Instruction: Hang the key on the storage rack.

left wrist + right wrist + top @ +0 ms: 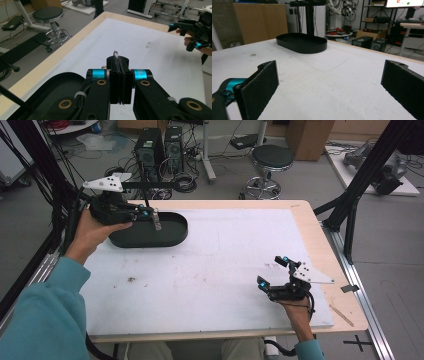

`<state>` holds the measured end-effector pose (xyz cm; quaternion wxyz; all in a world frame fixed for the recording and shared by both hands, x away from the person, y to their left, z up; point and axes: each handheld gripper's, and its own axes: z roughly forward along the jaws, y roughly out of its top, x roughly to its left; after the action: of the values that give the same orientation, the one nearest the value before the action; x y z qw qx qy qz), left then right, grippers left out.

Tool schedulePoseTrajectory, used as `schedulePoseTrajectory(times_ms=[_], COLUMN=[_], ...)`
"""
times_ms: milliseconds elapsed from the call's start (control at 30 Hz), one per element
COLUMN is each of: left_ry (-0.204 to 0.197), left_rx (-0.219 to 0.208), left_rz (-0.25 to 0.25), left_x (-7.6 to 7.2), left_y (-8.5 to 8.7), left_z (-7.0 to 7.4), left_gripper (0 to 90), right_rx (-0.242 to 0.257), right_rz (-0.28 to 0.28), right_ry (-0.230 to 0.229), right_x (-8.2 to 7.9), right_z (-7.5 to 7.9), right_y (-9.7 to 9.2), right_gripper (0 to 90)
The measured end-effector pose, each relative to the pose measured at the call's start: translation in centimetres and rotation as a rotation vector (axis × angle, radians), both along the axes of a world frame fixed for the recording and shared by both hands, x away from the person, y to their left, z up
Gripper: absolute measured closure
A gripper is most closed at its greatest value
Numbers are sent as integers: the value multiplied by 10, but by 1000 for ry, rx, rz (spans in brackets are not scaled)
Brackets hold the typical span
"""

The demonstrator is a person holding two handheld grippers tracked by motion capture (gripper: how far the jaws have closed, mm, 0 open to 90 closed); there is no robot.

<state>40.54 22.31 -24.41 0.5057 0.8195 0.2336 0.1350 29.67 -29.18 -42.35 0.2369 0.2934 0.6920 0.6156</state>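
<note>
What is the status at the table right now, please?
Left gripper shut on small metal key ring, over black oval tray. Right gripper open, nothing between its jaws. Nothing in the way.

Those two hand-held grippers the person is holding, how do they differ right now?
The left hand-held gripper is shut on a small metal ring piece; the right hand-held gripper is open, nothing between its pads. The left one hovers at the black oval tray on the far left; the right sits low over the bare white mat at the near right. Both are black with blue accents and carry a grey plate.
</note>
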Motion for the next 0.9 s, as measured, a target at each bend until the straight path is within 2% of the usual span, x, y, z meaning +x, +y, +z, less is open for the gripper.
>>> schedulePoseTrajectory(times_ms=[100, 167, 333, 367, 467, 567, 633, 733, 800, 833, 900], left_ry=[3, 7, 23, 22, 22, 25, 40, 56, 68, 65, 73], left_rx=[13, 27, 42, 43, 54, 60, 60, 75, 71, 71, 62], left_rz=[30, 52, 99, 113, 149, 193, 217, 243, 245, 256, 270], left_x=[9, 15, 30, 32, 39, 45, 50, 55, 58, 60, 63], left_y=[1, 2, 3, 2, 1, 0, 0, -1, -1, -2, -2], left_z=[3, 4, 3, 2, -1, -4, -7, -11, -14, -15, -18], left_gripper=[884, 884, 885, 884, 884, 884, 884, 884, 884, 884, 884], right_rx=[20, 39, 32, 46, 39, 59, 56, 52, 54, 72, 70], right_rz=[-12, -22, -29, -25, -25, -31, -44, -55, -68, -71, -70], right_ry=[-13, -40, -43, -46, -48, -44, -45, -44, -54, -64, -62], right_x=[-4, -9, -12, -12, -11, -10, -10, -10, -10, -11, -11], right_z=[-8, -13, -16, -17, -18, -20, -21, -24, -25, -26, -26], right_y=[-8, -14, -16, -16, -16, -16, -17, -17, -17, -17, -17], right_gripper=[5, 5, 5, 5, 5, 5, 5, 5, 5, 5, 5])
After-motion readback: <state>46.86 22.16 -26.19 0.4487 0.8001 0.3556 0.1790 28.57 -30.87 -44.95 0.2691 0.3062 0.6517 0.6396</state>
